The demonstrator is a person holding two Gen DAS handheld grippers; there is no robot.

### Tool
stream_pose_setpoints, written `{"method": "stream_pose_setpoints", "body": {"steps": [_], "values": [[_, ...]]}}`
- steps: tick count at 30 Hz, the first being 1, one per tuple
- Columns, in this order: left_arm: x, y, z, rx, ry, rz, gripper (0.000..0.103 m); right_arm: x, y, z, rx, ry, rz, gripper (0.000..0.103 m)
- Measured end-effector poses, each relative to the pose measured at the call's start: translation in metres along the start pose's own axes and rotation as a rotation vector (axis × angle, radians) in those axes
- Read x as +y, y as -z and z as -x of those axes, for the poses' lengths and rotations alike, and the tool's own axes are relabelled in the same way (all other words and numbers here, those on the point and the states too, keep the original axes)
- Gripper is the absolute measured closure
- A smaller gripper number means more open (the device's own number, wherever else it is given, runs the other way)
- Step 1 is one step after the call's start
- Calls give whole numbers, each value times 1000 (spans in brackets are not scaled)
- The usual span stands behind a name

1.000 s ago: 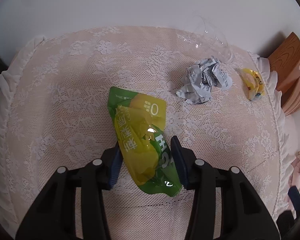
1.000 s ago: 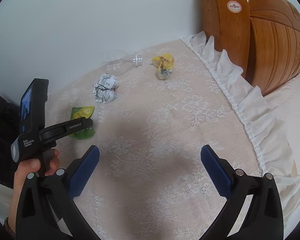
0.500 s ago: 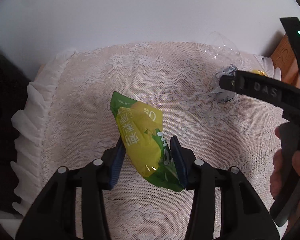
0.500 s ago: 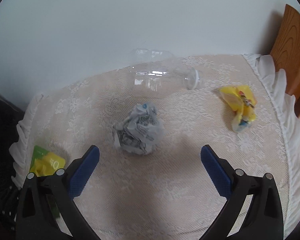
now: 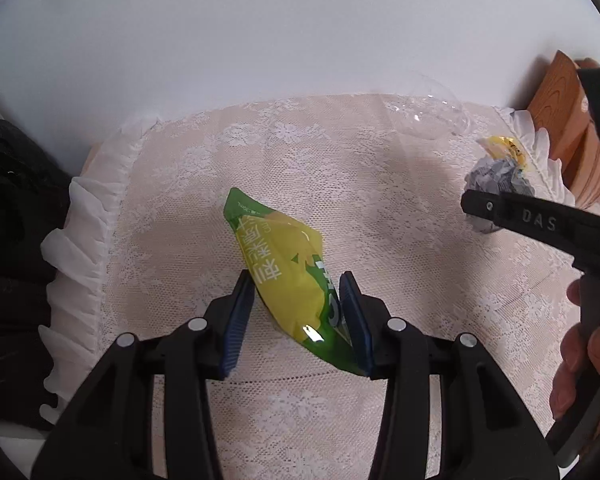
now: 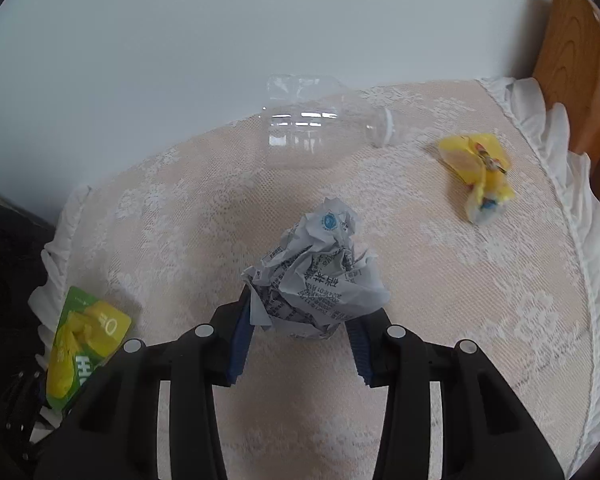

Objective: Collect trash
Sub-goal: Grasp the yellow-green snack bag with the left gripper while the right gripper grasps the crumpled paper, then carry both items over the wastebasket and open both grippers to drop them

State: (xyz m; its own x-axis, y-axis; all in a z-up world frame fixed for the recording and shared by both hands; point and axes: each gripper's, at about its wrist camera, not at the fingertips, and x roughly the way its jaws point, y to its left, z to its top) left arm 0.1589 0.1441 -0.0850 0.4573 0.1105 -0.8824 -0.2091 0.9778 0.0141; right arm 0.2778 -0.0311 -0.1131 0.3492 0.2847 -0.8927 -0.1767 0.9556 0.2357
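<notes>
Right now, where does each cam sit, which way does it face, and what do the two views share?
Left wrist: on the left gripper, looking along its fingers at the green-yellow pouch it pinches; right gripper and hand show.
Right wrist: on the right gripper, facing the wall, shut on the crumpled paper ball.
Shared: pouch, paper ball, clear bottle, yellow wrapper, lace cover.
</notes>
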Motion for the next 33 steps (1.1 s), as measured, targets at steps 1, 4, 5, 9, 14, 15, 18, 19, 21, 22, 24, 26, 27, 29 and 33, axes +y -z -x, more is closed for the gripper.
{"method": "stream_pose_setpoints", "body": {"steps": [1, 4, 5, 9, 14, 15, 18, 19, 21, 22, 24, 26, 27, 29, 33], "values": [[-5, 5, 6, -2, 8, -16, 59, -3, 5, 8, -5, -6, -8, 60], [-23, 22, 23, -8, 26, -76, 59, -22, 36, 42, -20, -13, -41, 60], [-30, 30, 30, -9, 35, -94, 59, -31, 52, 56, -18, -10, -54, 60], [-58, 62, 54, 14, 102, -149, 59, -63, 103, 95, -7, 12, -101, 60], [-97, 107, 82, 34, 155, -237, 59, -98, 175, 150, -17, 65, -179, 60], [-104, 115, 87, 38, 167, -256, 59, -106, 187, 159, -22, 76, -194, 60], [-129, 134, 101, 38, 190, -308, 59, -126, 222, 183, -46, 110, -239, 60], [-137, 140, 106, 35, 197, -326, 59, -133, 236, 191, -53, 115, -259, 60], [-151, 147, 115, 23, 211, -357, 59, -145, 253, 199, -64, 121, -288, 60], [-159, 151, 120, 15, 218, -373, 59, -151, 260, 202, -67, 125, -299, 60], [-172, 159, 129, 0, 233, -403, 59, -163, 276, 212, -76, 135, -323, 60], [-185, 166, 136, -6, 243, -427, 59, -172, 288, 221, -87, 140, -341, 60], [-191, 169, 138, -6, 247, -438, 59, -175, 291, 223, -91, 142, -346, 60], [-202, 176, 142, -4, 254, -462, 59, -182, 299, 229, -102, 146, -357, 60], [-230, 197, 147, -18, 243, -568, 59, -194, 325, 247, -156, 165, -393, 60]]}}
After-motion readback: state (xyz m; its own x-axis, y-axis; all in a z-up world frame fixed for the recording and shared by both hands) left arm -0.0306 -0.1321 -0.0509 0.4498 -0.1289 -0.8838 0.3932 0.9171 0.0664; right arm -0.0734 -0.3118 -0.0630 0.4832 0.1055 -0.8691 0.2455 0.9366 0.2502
